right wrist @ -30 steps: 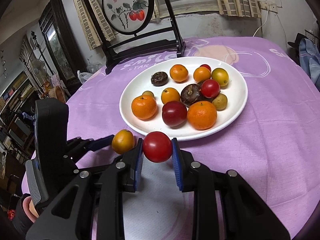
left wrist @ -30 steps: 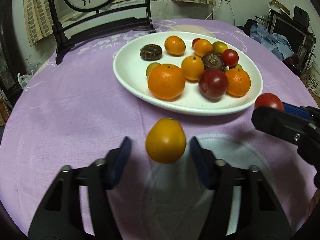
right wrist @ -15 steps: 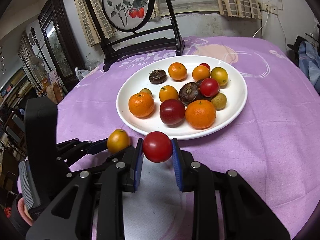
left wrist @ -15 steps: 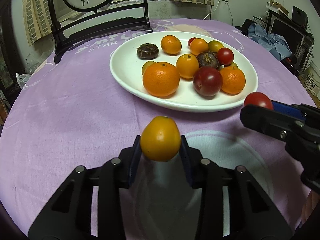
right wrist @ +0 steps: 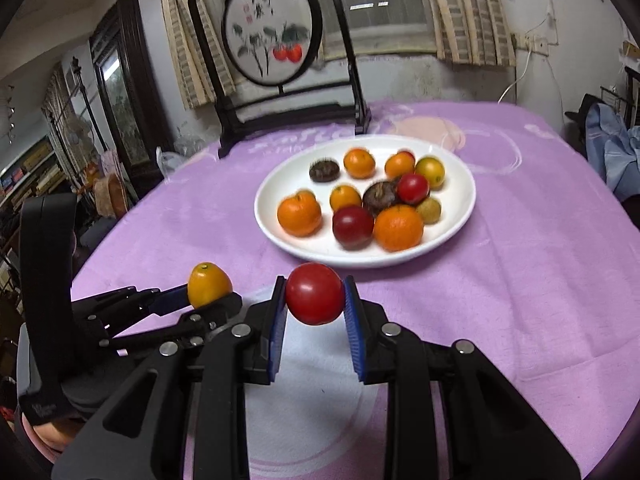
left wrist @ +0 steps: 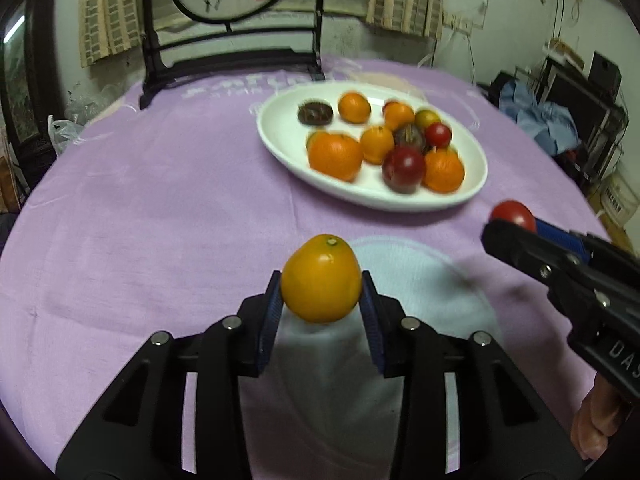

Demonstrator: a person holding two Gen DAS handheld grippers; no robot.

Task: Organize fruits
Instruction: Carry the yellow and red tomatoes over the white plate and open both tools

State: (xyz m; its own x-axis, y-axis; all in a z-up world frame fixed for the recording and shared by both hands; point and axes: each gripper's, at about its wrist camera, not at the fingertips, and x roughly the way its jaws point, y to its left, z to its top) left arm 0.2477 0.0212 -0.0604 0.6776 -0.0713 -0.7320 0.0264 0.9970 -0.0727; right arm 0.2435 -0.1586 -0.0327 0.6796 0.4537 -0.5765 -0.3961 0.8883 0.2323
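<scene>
My left gripper is shut on a yellow-orange fruit and holds it above the purple tablecloth; it also shows in the right wrist view. My right gripper is shut on a red tomato, also seen at the right of the left wrist view. A white oval plate ahead of both grippers holds several oranges, red fruits and dark fruits. The plate also shows in the left wrist view.
The round table wears a purple cloth with a pale circle print under the grippers. A black-framed round painted screen stands at the table's far edge. Furniture and blue cloth lie beyond the right edge.
My left gripper has shut on the yellow-orange fruit and lifted it. Both grippers have drawn back and risen from the plate; the right one keeps its tomato.
</scene>
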